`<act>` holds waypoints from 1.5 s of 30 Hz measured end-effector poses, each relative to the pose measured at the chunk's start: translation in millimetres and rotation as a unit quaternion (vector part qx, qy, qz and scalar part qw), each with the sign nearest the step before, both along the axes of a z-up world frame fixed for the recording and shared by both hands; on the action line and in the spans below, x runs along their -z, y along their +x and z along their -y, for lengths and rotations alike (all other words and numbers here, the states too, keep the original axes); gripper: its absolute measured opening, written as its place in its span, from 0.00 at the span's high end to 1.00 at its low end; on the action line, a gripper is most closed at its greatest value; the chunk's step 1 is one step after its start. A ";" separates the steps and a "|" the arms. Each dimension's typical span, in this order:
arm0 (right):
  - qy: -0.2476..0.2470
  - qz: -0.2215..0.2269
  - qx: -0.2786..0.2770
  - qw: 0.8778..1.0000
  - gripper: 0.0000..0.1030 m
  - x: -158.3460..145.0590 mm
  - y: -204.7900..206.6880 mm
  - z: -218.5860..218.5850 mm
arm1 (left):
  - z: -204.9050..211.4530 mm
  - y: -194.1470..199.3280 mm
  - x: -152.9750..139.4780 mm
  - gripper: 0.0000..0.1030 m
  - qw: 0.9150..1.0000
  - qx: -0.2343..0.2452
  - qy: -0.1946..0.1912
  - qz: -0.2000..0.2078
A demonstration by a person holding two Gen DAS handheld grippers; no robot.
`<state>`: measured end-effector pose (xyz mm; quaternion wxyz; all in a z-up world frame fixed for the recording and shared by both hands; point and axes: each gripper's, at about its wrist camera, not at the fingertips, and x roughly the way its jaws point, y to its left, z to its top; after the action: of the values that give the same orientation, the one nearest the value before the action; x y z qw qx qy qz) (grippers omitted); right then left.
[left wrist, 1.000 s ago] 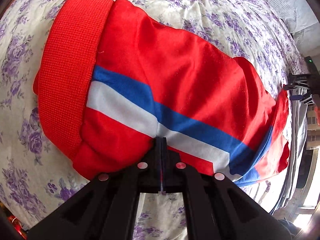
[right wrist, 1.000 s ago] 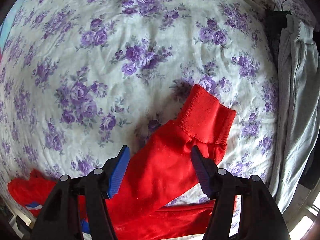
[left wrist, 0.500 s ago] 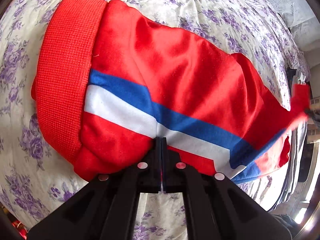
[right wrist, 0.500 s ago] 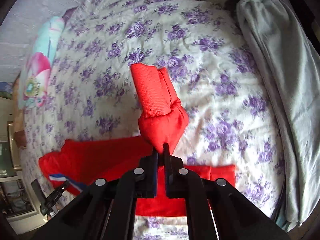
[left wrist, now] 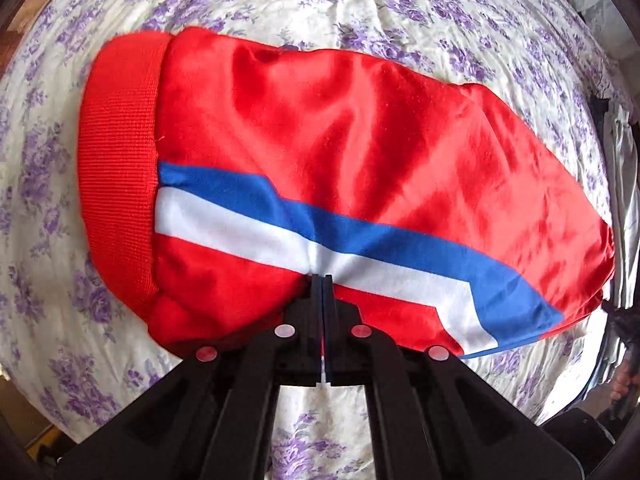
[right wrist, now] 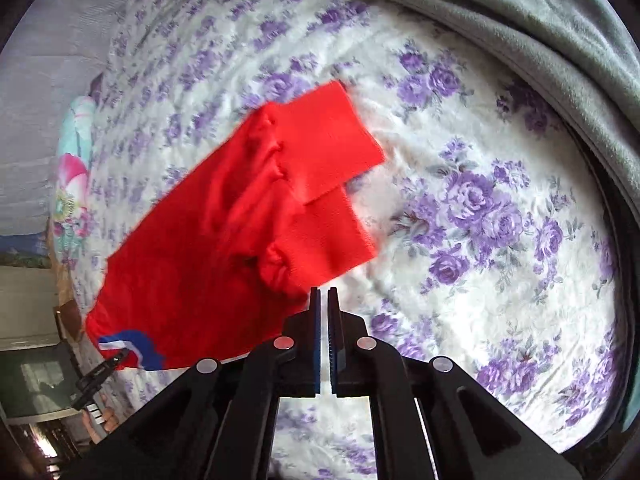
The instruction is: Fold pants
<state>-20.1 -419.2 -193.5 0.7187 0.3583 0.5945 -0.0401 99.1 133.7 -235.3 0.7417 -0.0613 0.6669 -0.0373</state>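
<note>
Two closed fingers of the left gripper (left wrist: pixel 322 280) pinch the near edge of the red pants (left wrist: pixel 340 168) at the white stripe; in the left wrist view the pants lie on the floral bedsheet (left wrist: pixel 380 4), long axis running left to right, ribbed waistband (left wrist: pixel 120 168) at the left end. In the right wrist view the right gripper (right wrist: pixel 324 292), fingers nearly together, grips red fabric just below the stacked leg cuffs (right wrist: pixel 332 160), which point up and right over the sheet, beside a grey blanket (right wrist: pixel 540 32).
</note>
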 end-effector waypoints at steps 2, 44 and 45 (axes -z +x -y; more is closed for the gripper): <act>0.021 0.029 0.004 0.999 0.40 -12.0 3.6 -3.0 | 3.4 -2.4 -6.0 0.99 1.000 0.001 0.008 0.001; -0.037 0.110 -0.496 0.861 0.40 -32.6 227.4 -345.6 | -38.4 3.2 -27.9 0.98 0.996 -0.067 -0.009 0.055; -0.039 0.105 -0.509 0.853 0.42 -24.9 236.6 -357.4 | -36.4 7.7 -25.4 0.98 0.996 -0.074 -0.011 0.051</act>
<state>216.5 -61.9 -168.6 0.7099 -0.0209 0.6130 0.3461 106.8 170.1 -210.0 0.7750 -0.1168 0.6211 0.0073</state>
